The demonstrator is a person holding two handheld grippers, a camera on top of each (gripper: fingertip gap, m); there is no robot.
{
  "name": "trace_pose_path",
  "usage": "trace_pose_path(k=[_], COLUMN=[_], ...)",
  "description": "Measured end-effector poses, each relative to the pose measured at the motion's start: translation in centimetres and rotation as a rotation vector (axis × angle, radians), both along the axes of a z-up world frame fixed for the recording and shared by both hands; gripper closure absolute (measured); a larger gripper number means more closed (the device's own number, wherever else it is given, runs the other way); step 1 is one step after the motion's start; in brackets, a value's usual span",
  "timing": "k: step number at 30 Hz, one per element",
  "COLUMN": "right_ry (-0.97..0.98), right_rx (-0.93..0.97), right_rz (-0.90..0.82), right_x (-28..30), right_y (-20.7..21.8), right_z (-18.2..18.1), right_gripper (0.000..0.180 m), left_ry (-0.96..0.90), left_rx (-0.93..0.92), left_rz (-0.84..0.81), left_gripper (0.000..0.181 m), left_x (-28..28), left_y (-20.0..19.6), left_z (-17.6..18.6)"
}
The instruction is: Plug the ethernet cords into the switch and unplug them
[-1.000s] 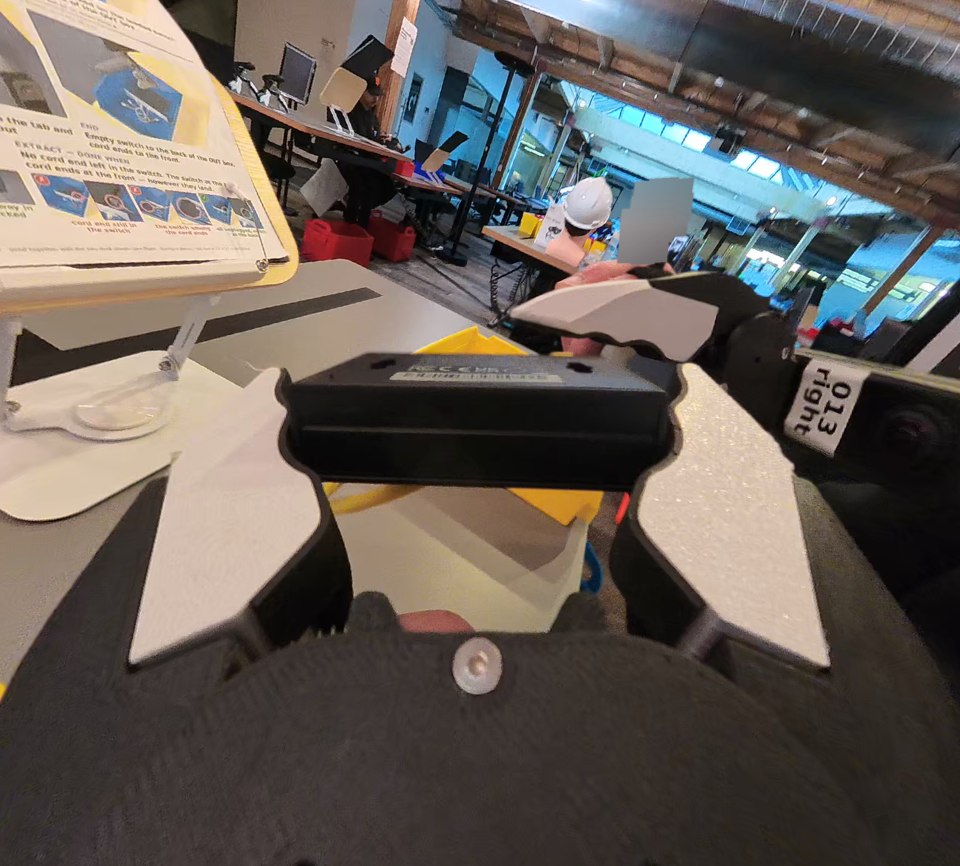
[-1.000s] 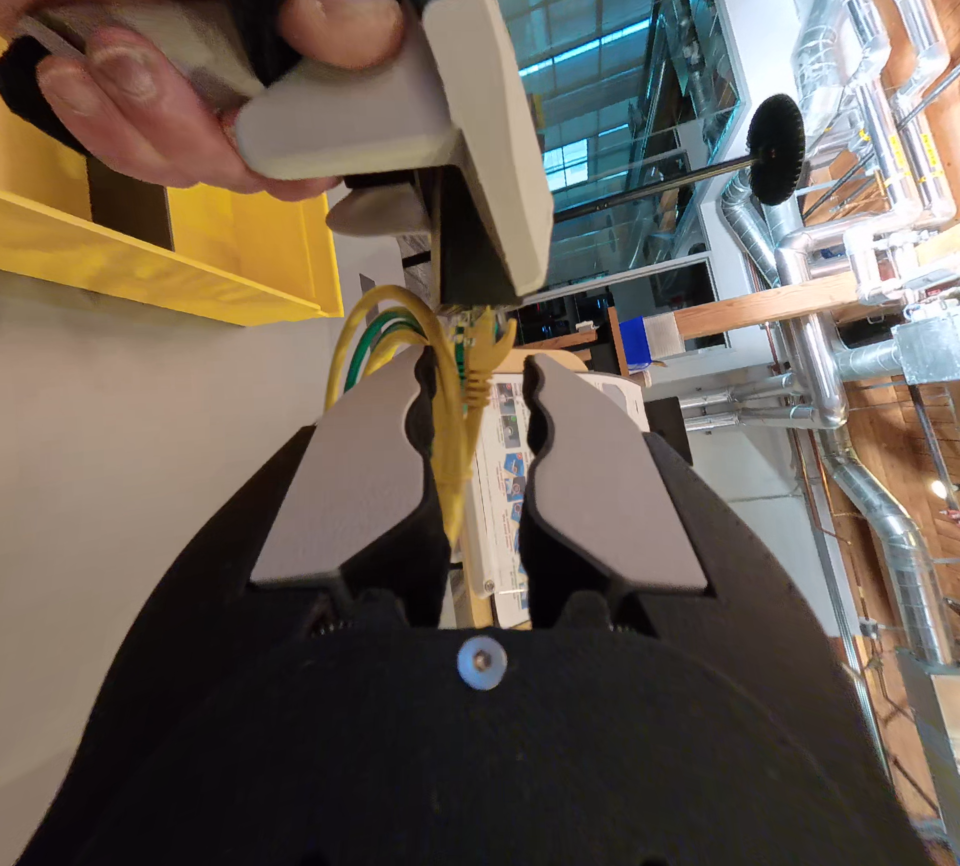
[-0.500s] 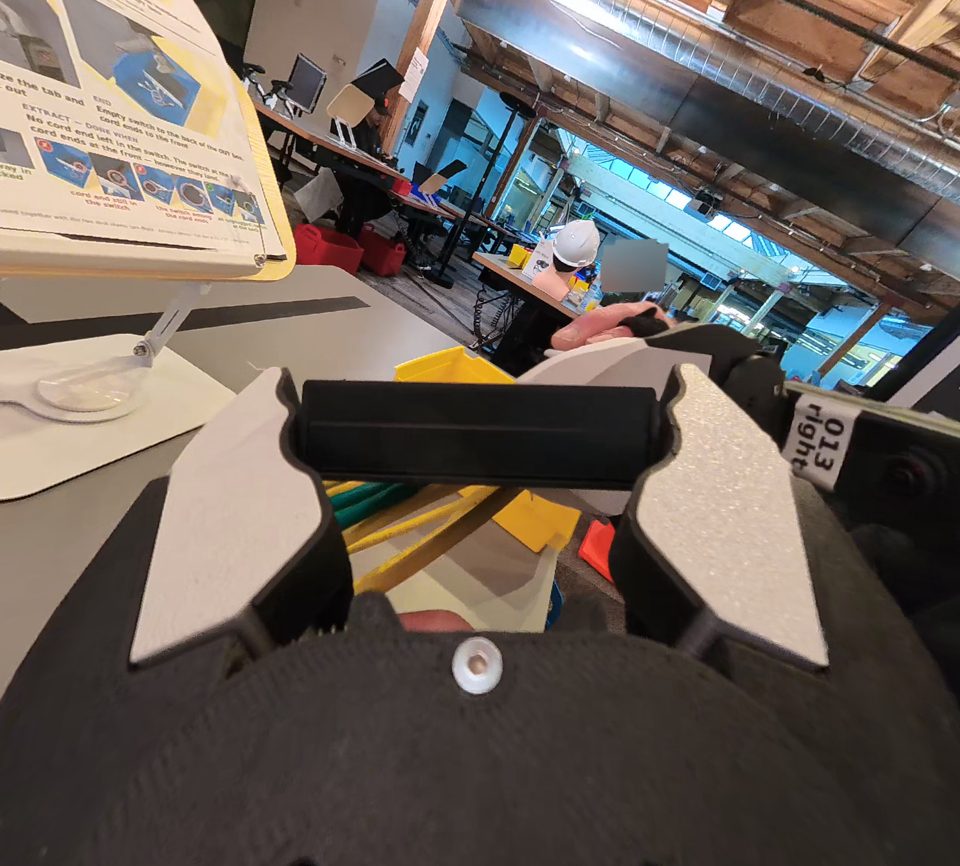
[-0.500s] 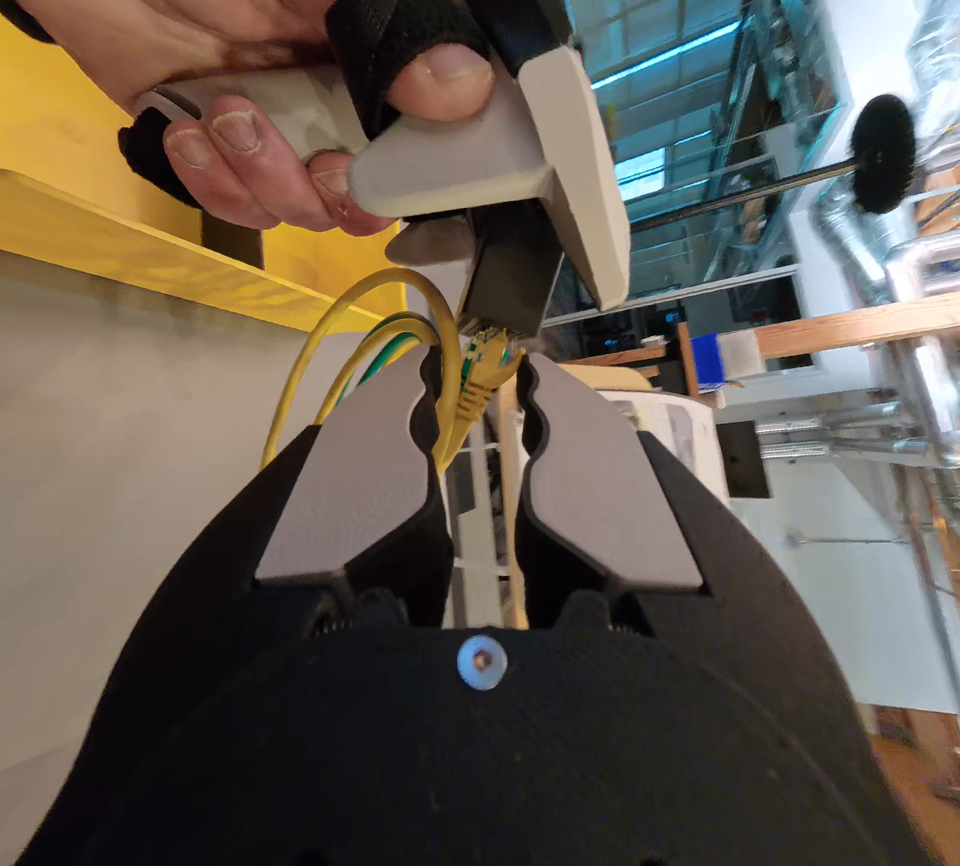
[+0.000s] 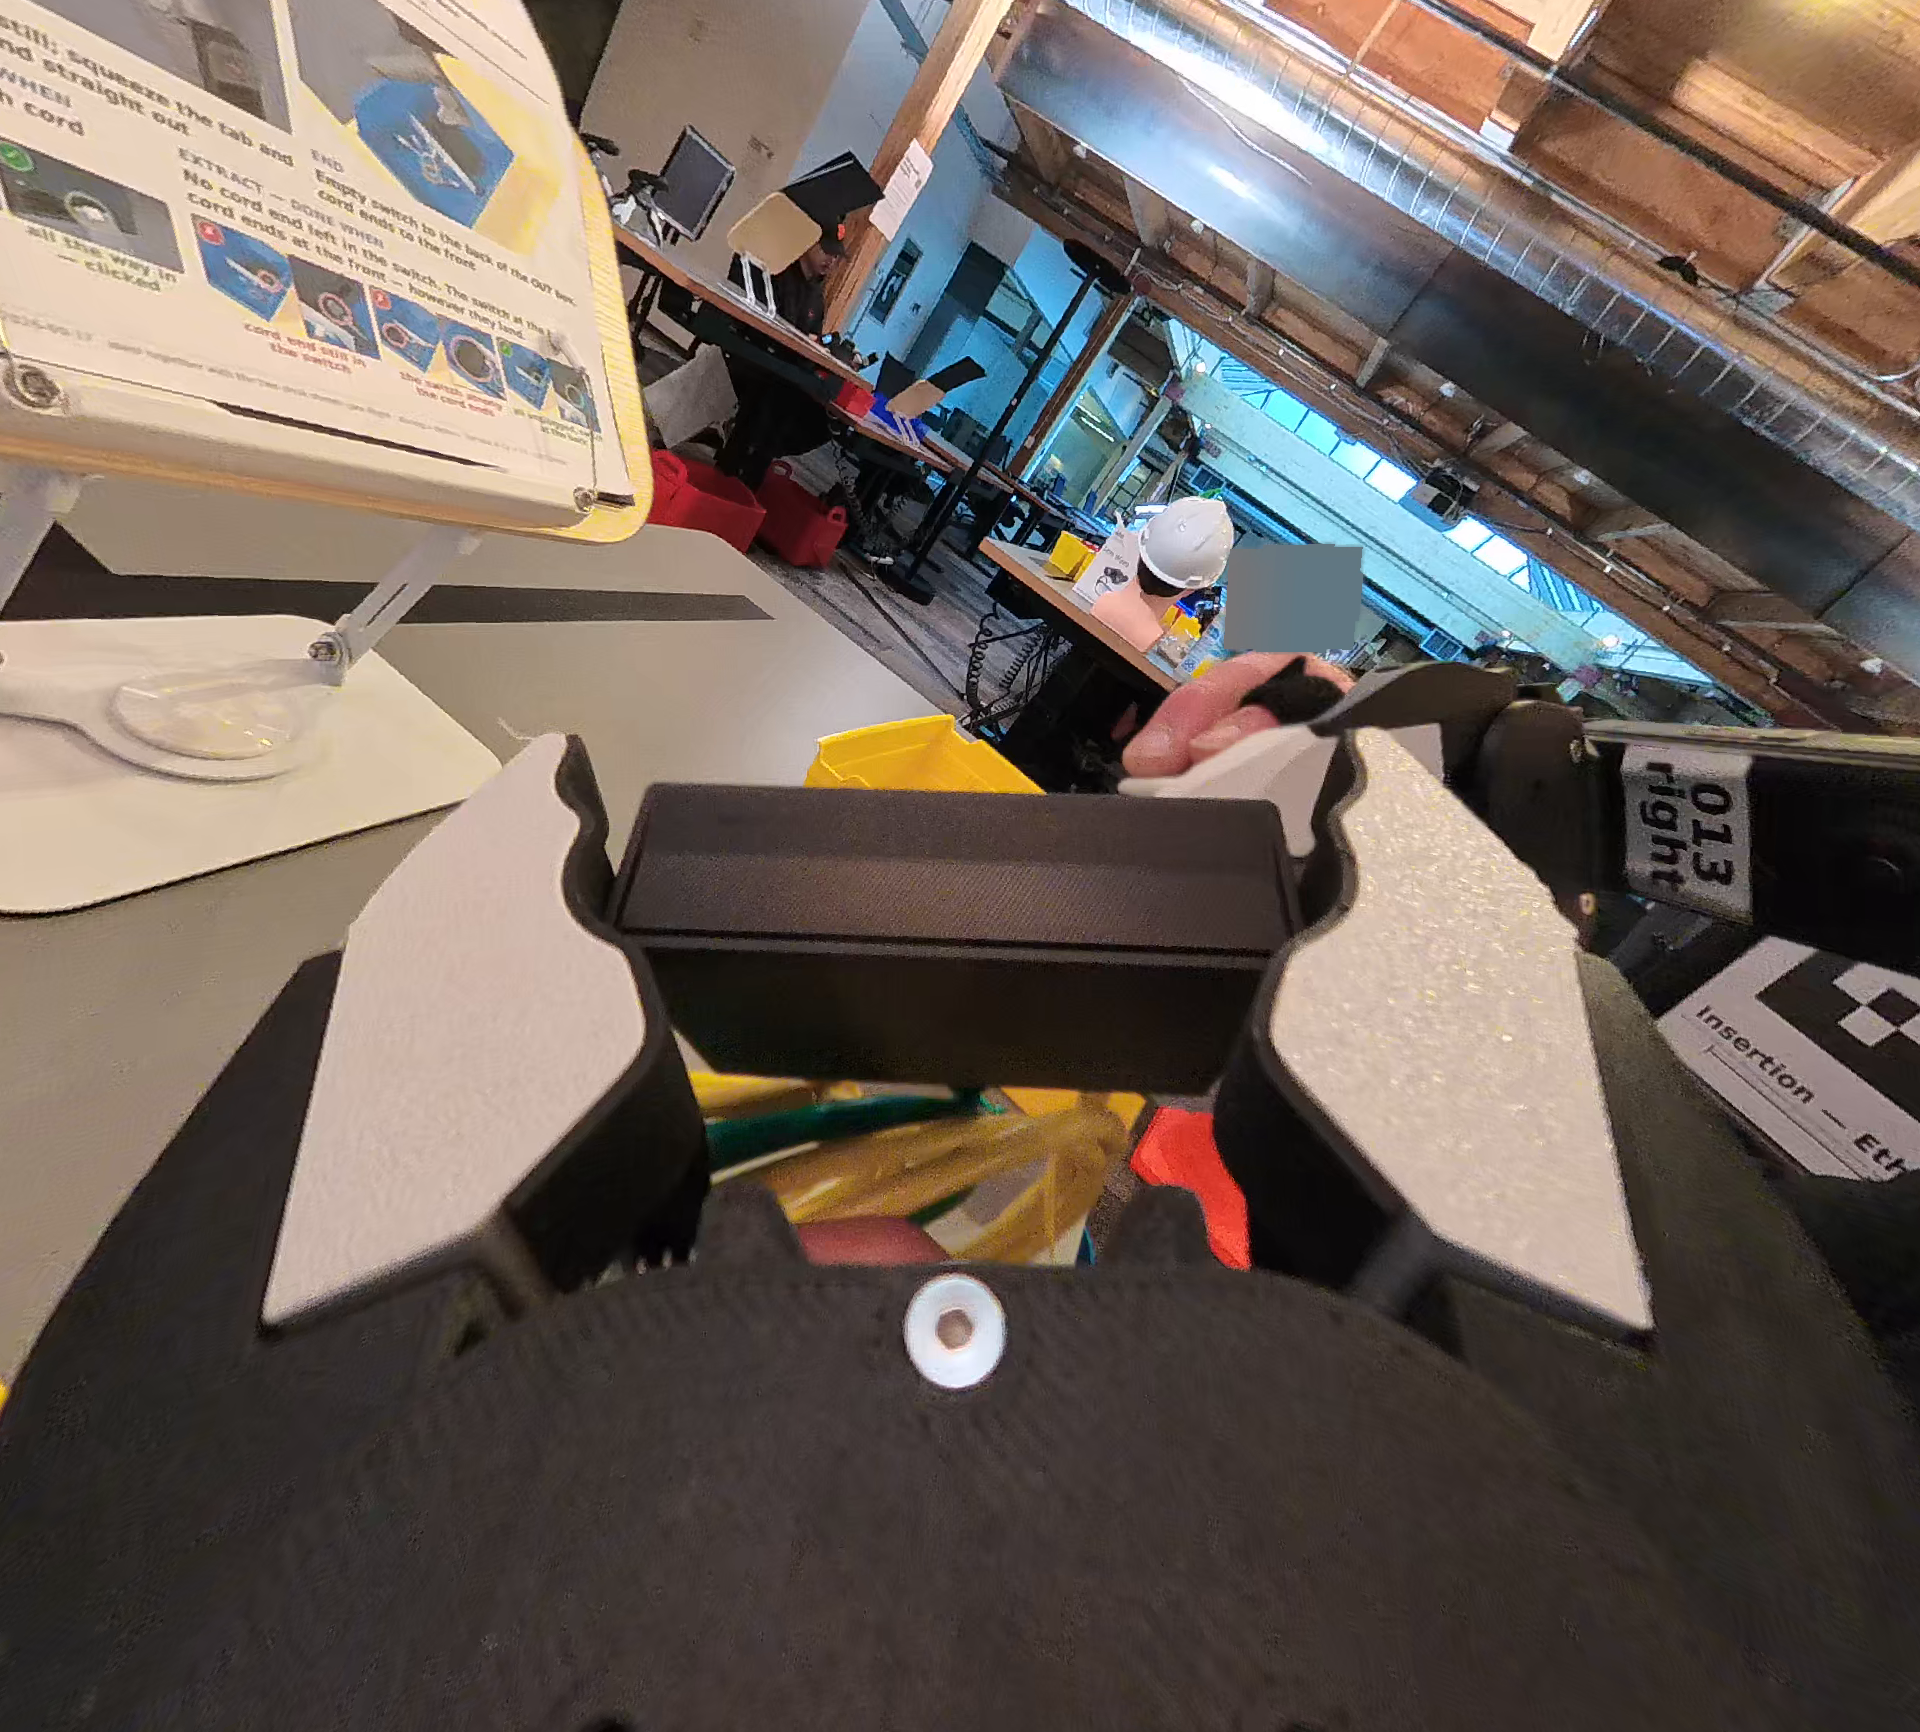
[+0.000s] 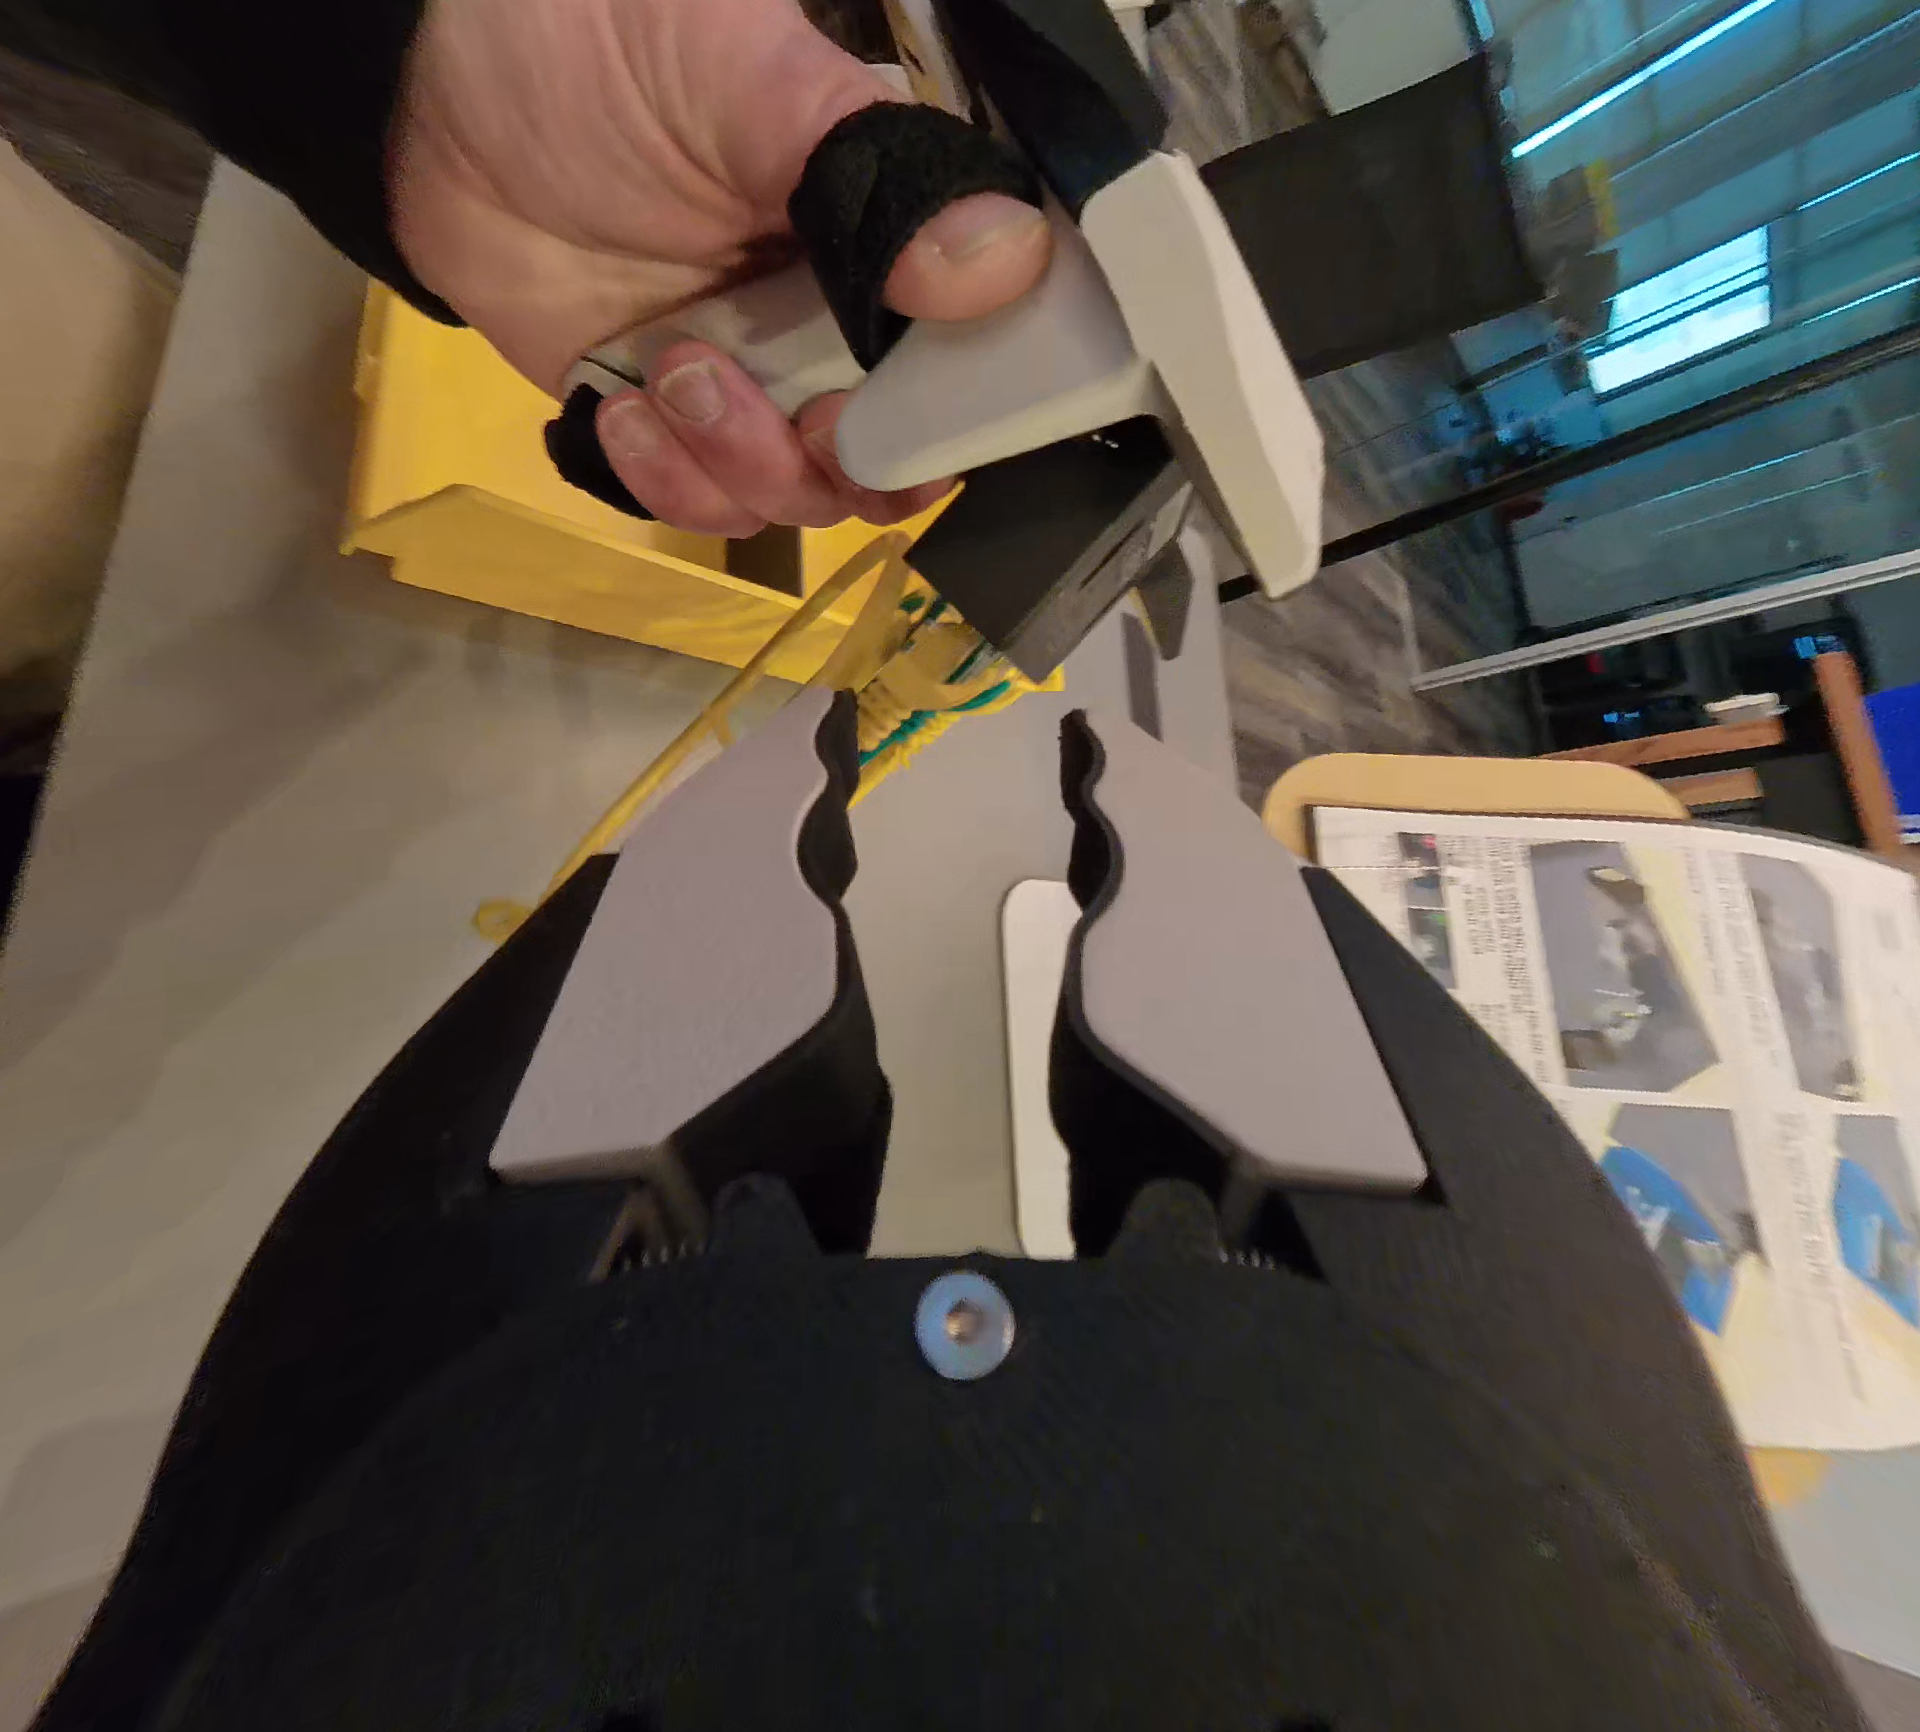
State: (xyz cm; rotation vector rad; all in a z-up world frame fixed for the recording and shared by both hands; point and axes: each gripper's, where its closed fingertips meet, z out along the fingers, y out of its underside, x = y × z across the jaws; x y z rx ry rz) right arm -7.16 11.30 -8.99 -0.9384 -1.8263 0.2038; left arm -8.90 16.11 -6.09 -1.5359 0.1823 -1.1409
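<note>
The switch is a black box, held crosswise above the worktop. Yellow cords and green cords are plugged into its lower face and hang down in loops, blurred, toward the worktop.

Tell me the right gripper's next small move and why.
Probably ease the open right gripper forward and shut it on a yellow plug still seated in the switch. Its fingers are empty just short of the plugs, while the left gripper clamps the switch.
</note>
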Motion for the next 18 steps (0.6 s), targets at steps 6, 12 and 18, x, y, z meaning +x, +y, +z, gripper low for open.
trace_pose_path(k=[6, 12, 18], right_ry=[-0.011, 0.109, 0.103], right_rx=[-0.171, -0.463, -0.428], right_rz=[-0.018, -0.03, -0.133], right_x=[-1.2, -2.3, -3.0], right_y=[-0.8, -1.3, -0.7], right_z=[-1.2, -0.3, -1.2], right_gripper=[0.139, 0.159, 0.15], left_ry=[-0.015, -0.047, -0.09], left_rx=[-0.006, -0.006, -0.02], left_rz=[0.049, 0.09, 0.135], left_gripper=[0.055, 0.056, 0.055], left_x=[-0.5, -1.4, -2.0], left_y=[0.3, 0.5, 0.7], left_z=[0.1, 0.4, 0.3])
